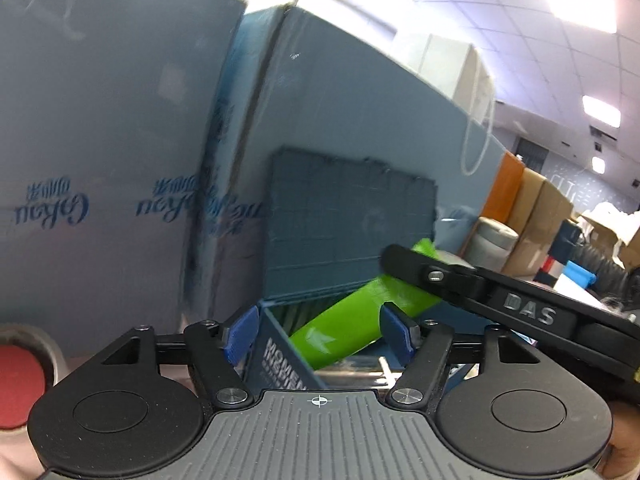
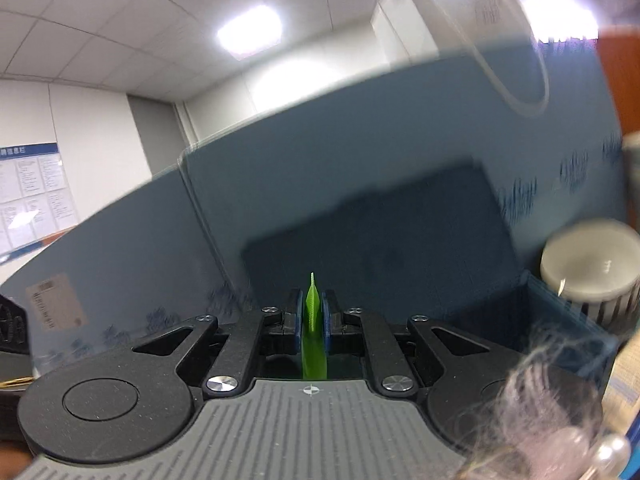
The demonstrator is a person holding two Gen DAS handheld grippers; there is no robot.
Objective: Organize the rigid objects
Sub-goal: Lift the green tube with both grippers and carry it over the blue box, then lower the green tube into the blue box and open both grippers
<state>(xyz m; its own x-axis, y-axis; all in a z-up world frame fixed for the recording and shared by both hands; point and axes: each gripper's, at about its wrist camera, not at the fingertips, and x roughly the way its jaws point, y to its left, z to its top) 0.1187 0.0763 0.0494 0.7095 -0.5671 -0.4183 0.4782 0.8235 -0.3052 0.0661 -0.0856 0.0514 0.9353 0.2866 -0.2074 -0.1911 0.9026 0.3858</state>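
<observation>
The right claw (image 2: 311,320) was clamped on a flat bright-green plastic piece (image 1: 360,316), its blue pads (image 2: 297,316) pressing the thin edge from both sides. In the left wrist view that green piece slanted down into an open dark-blue plastic storage box (image 1: 276,348), whose ribbed lid (image 1: 344,216) stood raised behind it. The left claw (image 1: 318,330) stood wide and empty, straddling the box's near corner without gripping it. A grey cylindrical canister (image 2: 588,260) stood just beside the box
</observation>
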